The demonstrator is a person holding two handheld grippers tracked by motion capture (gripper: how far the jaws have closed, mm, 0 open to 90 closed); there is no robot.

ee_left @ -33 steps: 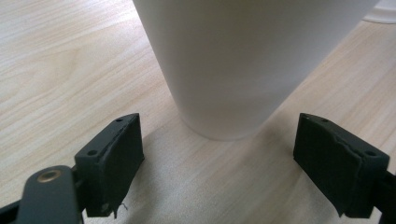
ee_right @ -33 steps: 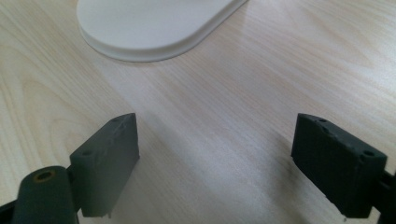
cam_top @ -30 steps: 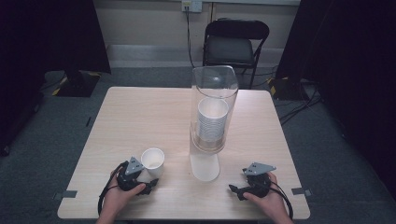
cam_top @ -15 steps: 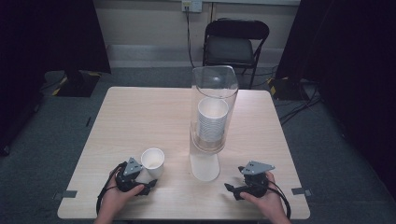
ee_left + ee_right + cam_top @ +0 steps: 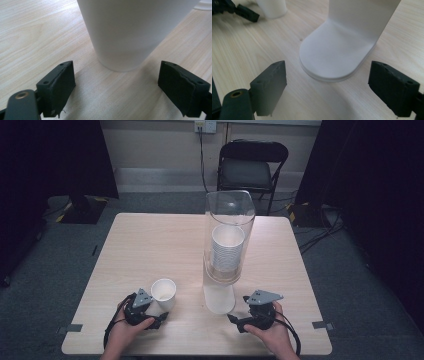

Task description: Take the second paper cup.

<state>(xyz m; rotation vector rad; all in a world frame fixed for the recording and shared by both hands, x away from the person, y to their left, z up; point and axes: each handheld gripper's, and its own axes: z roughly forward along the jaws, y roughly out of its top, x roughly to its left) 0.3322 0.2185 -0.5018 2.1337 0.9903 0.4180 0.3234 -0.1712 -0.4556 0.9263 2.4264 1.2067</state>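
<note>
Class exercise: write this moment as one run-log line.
left gripper: open, paper cup ahead, unheld | right gripper: open, facing dispenser base | cup stack: inside clear tube | table

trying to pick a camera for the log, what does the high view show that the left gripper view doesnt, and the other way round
High view alone: the clear dispenser with its cup stack, the chair, both hands, and the right gripper open, aimed at the dispenser's white base.

Left gripper view alone: a close look at both pads standing apart from the cup's foot, with bare wood between; its jaws have just been opening.

Both: the single cup upright on the table, and the left gripper open just behind it.
</note>
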